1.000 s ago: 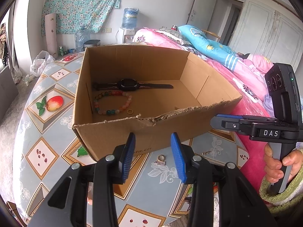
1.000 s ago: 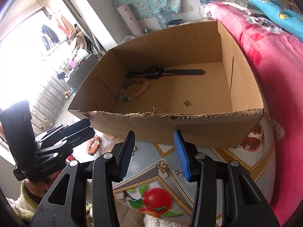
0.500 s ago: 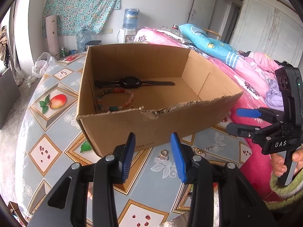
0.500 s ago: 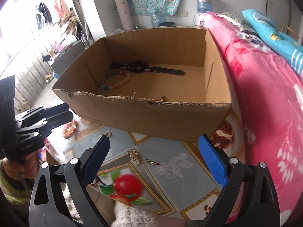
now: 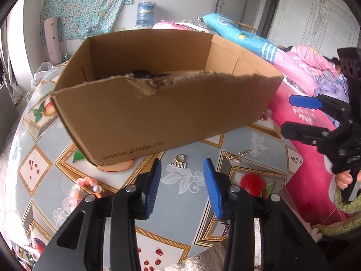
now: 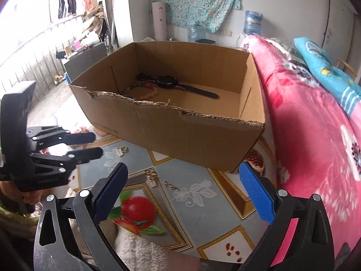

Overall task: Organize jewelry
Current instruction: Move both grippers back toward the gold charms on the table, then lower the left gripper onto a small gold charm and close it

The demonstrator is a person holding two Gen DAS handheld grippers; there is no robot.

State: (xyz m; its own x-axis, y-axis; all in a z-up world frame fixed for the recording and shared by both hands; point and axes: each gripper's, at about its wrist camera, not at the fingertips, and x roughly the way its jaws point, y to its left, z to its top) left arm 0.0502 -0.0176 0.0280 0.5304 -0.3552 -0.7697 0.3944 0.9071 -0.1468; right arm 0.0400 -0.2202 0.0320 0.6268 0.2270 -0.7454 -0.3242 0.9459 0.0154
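Observation:
An open cardboard box (image 5: 158, 113) (image 6: 180, 131) stands on the patterned table. Inside it lie a black watch (image 6: 176, 83) and a bead bracelet (image 6: 142, 90). In front of the box a silver ring charm (image 5: 180, 160) (image 6: 121, 150), a gold piece (image 6: 151, 176) and a small chain (image 6: 171, 185) lie on the table. A pink pearl bracelet (image 5: 86, 186) sits further left. My left gripper (image 5: 182, 169) (image 6: 94, 144) hovers just short of the silver charm, partly open and empty. My right gripper (image 6: 183, 171) (image 5: 287, 115) stands wide open above the gold piece and chain, holding nothing.
A bed with pink bedding (image 6: 315, 135) runs along the table's right side. The table's near edge (image 5: 203, 255) is close under both grippers, with a fluffy sleeve there. A water dispenser (image 6: 253, 22) and a floral curtain stand at the far wall.
My left gripper has sunk toward the table, so the box's front wall now hides most of its inside. The right gripper's jaws have opened from narrow to wide and it has rolled.

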